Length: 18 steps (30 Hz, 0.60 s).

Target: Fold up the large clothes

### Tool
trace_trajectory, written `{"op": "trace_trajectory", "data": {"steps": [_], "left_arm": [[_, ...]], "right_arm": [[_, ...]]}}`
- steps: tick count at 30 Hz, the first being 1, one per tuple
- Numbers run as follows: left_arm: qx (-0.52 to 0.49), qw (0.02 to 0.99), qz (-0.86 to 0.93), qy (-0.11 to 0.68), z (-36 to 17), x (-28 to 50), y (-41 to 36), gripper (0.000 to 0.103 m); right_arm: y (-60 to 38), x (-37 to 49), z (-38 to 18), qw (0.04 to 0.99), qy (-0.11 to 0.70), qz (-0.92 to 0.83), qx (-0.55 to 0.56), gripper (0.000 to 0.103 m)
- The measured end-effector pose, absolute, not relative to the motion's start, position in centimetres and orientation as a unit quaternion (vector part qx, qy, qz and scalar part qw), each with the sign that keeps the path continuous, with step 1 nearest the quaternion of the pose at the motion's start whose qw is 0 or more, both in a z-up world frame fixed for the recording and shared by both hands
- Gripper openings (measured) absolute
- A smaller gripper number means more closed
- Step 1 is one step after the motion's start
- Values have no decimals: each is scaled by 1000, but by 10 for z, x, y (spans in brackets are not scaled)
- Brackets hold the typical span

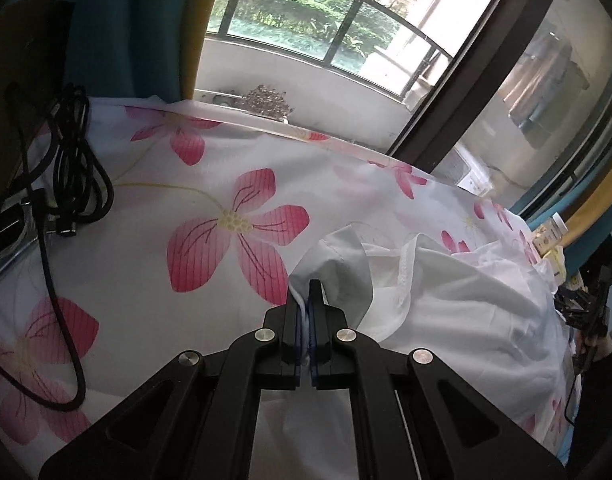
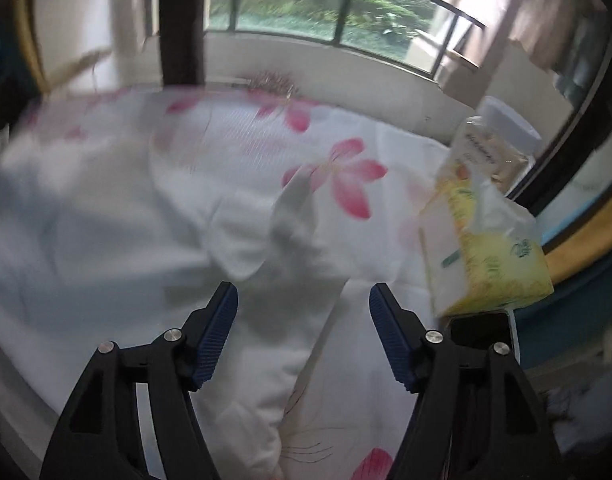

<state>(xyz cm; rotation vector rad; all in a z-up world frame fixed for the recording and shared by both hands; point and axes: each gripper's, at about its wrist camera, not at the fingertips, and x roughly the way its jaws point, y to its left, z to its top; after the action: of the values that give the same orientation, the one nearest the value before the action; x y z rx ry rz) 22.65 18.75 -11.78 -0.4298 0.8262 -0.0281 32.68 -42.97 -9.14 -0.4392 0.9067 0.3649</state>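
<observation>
A white garment (image 1: 457, 304) lies crumpled on a table covered with a pink-flowered cloth (image 1: 210, 200). My left gripper (image 1: 306, 300) is shut on a fold of the garment's edge, white fabric pinched between its blue pads. In the blurred right wrist view the same white garment (image 2: 178, 240) spreads over the left and middle of the table. My right gripper (image 2: 304, 300) is open and empty, hovering just above the garment's right edge.
Black cables (image 1: 74, 168) lie on the table's far left. A yellow tissue pack (image 2: 481, 240) and a jar (image 2: 501, 140) stand at the right, with a dark phone (image 2: 481, 330) beside them. A window and balcony lie behind the table.
</observation>
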Motion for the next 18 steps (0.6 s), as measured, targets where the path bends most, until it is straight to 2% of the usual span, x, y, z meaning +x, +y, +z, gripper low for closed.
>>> {"op": "trace_trajectory", "data": {"steps": [6, 8, 9, 10, 18], "left_arm": [[-188, 898, -7, 398, -112, 219, 184, 3], [-183, 899, -3, 397, -110, 215, 184, 3], [-180, 901, -2, 395, -109, 213, 184, 3], [-178, 902, 0, 394, -109, 212, 183, 3], [-200, 905, 35, 375, -114, 202, 189, 3]], "right_arm": [[-414, 331, -90, 868, 382, 153, -277, 66], [-412, 342, -86, 871, 382, 164, -263, 34], [-413, 348, -84, 873, 382, 161, -258, 23], [-415, 356, -83, 879, 380, 153, -245, 2], [-439, 410, -89, 895, 419, 111, -108, 1]]}}
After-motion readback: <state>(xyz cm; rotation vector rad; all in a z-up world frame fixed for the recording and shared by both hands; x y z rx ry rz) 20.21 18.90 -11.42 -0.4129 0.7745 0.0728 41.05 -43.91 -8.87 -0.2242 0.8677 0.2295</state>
